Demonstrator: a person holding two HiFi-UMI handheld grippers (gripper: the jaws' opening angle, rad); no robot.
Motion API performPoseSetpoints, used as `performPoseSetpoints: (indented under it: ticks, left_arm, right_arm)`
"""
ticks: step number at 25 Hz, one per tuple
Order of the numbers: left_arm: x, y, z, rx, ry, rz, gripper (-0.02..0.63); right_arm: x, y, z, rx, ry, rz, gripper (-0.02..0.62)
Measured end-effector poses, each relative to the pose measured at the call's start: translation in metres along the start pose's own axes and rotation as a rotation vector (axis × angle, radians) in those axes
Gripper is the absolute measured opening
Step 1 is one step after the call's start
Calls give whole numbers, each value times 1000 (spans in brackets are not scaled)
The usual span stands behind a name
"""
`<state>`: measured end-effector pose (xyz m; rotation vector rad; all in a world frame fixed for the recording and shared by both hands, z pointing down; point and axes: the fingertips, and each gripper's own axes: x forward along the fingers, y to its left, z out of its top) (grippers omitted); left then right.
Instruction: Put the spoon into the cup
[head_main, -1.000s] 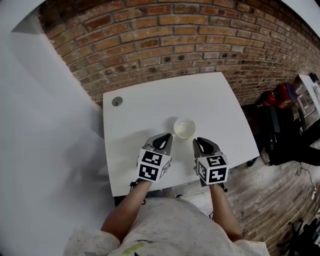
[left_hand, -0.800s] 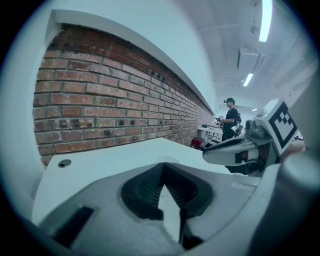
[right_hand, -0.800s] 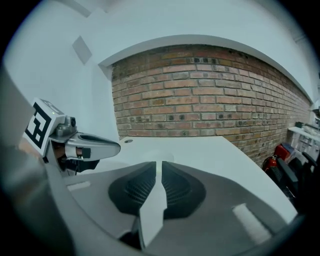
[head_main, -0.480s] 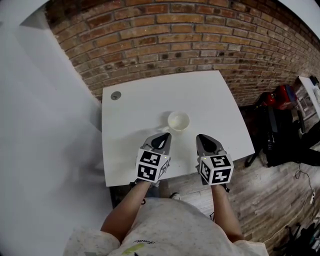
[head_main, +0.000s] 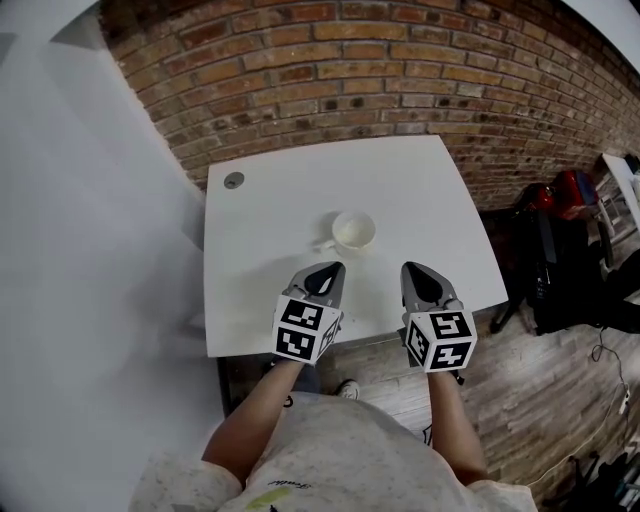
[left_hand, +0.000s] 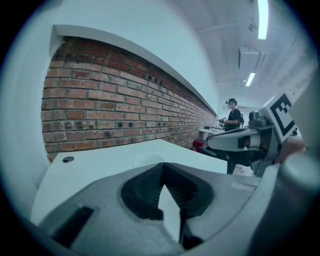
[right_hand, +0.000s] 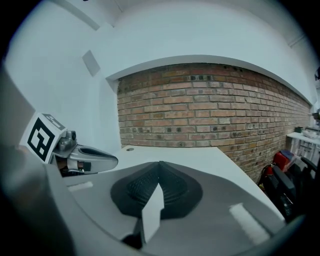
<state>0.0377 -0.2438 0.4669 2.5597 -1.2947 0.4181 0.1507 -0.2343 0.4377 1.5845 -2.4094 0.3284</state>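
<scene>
Left gripper (head_main: 322, 275): jaws together, holding nothing, at 7 o'clock of the cup.
White cup (head_main: 353, 231): mid-table (head_main: 250, 260); we see no spoon inside.
Right gripper (head_main: 420, 275): jaws together, holding nothing, at 4 o'clock.
Spoon: we find none; we judge the task unstarted.

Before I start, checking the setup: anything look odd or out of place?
Nothing spilled or askew: the cup stands upright on the table. One oddity: no spoon shows anywhere, and the left tool and right tool are shut, empty.

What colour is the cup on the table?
The cup is white; head view shows it best.
</scene>
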Motion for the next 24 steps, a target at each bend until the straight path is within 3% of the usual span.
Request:
performPoseSetpoints:
  ticks: [24]
  left_arm:
    - [-3, -6, -12, -24, 11, 35, -8]
  right_arm:
    - [0, 2, -9, -16, 12, 33, 11]
